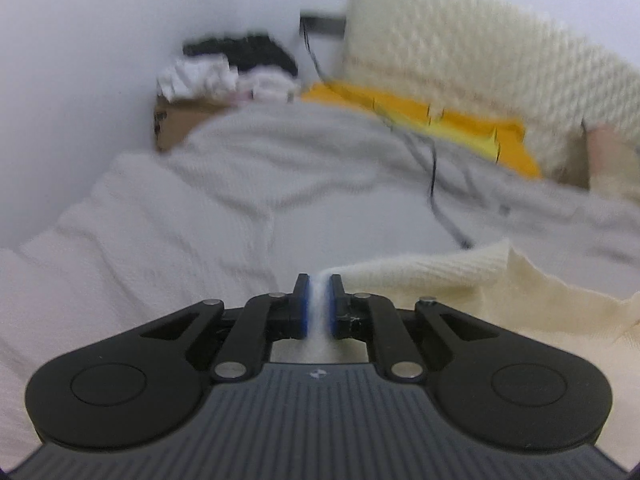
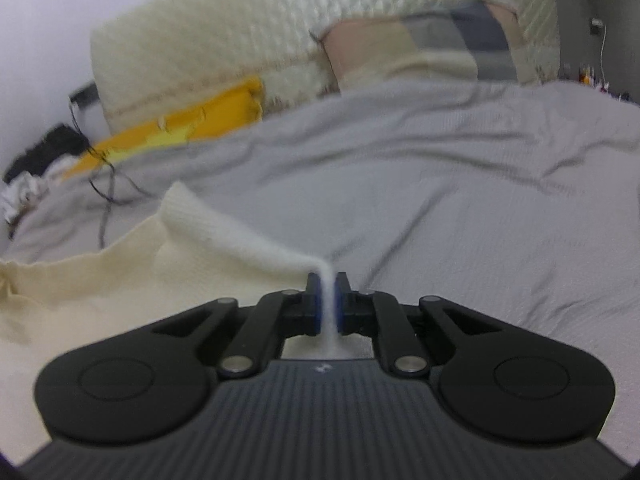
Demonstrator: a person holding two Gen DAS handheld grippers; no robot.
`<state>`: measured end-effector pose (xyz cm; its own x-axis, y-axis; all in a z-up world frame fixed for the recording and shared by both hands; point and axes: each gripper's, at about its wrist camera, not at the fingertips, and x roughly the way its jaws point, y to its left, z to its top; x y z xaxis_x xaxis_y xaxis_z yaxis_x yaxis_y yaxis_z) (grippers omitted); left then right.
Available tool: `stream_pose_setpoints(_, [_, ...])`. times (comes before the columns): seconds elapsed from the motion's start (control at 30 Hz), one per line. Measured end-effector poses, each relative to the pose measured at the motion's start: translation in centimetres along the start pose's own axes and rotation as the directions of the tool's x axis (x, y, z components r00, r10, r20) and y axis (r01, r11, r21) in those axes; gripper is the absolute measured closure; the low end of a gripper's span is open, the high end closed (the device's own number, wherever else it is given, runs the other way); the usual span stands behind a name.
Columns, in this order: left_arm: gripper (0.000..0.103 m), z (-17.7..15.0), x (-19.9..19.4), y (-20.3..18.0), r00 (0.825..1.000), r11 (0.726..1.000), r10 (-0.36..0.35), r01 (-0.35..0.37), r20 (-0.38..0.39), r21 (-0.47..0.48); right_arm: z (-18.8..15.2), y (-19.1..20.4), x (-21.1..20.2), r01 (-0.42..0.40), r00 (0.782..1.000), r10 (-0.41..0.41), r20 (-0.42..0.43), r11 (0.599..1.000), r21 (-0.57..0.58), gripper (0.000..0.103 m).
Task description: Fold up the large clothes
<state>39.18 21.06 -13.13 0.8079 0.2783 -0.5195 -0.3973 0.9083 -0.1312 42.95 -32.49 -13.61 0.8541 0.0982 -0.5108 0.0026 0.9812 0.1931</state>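
Note:
A cream knit garment (image 1: pixel 460 292) lies on a bed covered with a grey sheet (image 1: pixel 320 168). My left gripper (image 1: pixel 319 280) is shut on a pinch of the garment's white edge, which runs between the blue pads. In the right wrist view the same cream garment (image 2: pixel 120 272) spreads to the left, with a white ribbed edge (image 2: pixel 224 232) pulled taut toward my right gripper (image 2: pixel 329 278). That gripper is shut on the ribbed edge. Both views are blurred.
A white knit blanket (image 1: pixel 132 232) lies at the left. A yellow cloth (image 1: pixel 440 120), a dark cable (image 1: pixel 434 168), a cream headboard (image 1: pixel 480 52) and a cardboard box with clothes (image 1: pixel 180 120) stand at the back. A patchwork pillow (image 2: pixel 420 52) leans on the headboard.

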Motion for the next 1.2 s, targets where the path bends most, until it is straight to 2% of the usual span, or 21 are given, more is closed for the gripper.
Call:
stream_pose_setpoints(0.1, [0.092,-0.9,2.6,0.9,0.995,0.999,-0.019,0.015,-0.101,-0.035,-0.9,-0.8,2.8,0.001,0.995,0.002,-0.102,0.999,0.034,0.093])
stream_pose_setpoints(0.13, [0.092,-1.1,3.1,1.0,0.994,0.999,-0.018,0.015,-0.112,-0.032,-1.0,-1.1,3.5,-0.006,0.992,0.012,-0.128,0.999,0.052,0.093])
stream_pose_setpoints(0.27, [0.092,-1.1,3.0,0.3,0.994,1.0,-0.012,0.014,-0.11,0.022,-0.8,-1.1,4.0,-0.013,0.989,0.022,-0.145,0.998,0.064,0.092])
stream_pose_setpoints(0.4, [0.09,-0.8,1.9,0.6,0.992,0.999,-0.047,0.049,-0.116,0.012,-0.7,-1.2,3.2,-0.034,0.989,0.047,-0.139,0.995,0.095,0.09])
stream_pose_setpoints(0.47, [0.08,-0.7,0.6,0.7,0.993,0.998,-0.055,0.056,-0.1,0.01,-0.7,-1.1,2.5,-0.047,0.991,0.06,-0.121,0.994,0.103,0.09])
stream_pose_setpoints(0.57, [0.072,-0.9,-1.7,0.7,0.994,0.997,-0.07,0.073,-0.086,0.03,-0.6,-0.5,0.7,-0.069,0.991,0.077,-0.107,0.994,0.08,0.087])
stream_pose_setpoints(0.6, [0.072,-1.0,-2.7,0.7,0.993,0.996,-0.079,0.082,-0.084,0.031,-0.6,-0.5,0.0,-0.073,0.991,0.08,-0.102,0.995,0.074,0.085])
stream_pose_setpoints(0.67, [0.07,-1.2,-4.8,1.0,0.993,0.995,-0.099,0.1,-0.066,0.021,-0.5,-0.3,-1.3,-0.08,0.992,0.088,-0.095,0.994,0.081,0.072])
stream_pose_setpoints(0.73, [0.07,-1.6,-6.9,1.0,0.991,0.993,-0.12,0.121,-0.056,0.01,-0.7,-0.2,-3.0,-0.097,0.991,0.104,-0.081,0.992,0.076,0.067])
stream_pose_setpoints(0.97, [0.07,-4.4,-14.2,-2.0,0.969,0.967,-0.241,0.245,-0.059,0.064,-2.2,1.1,-9.4,-0.165,0.985,0.166,-0.044,0.986,0.027,0.067])
stream_pose_setpoints(1.03, [0.07,-5.4,-16.2,-3.3,0.962,0.956,-0.265,0.271,-0.064,0.111,-2.9,1.7,-11.2,-0.194,0.98,0.194,-0.039,0.981,0.014,0.067])
stream_pose_setpoints(1.2, [0.07,-8.4,-20.5,-5.0,0.94,0.931,-0.328,0.338,-0.095,0.139,-4.8,3.2,-15.3,-0.267,0.964,0.267,-0.02,0.964,-0.007,0.067])
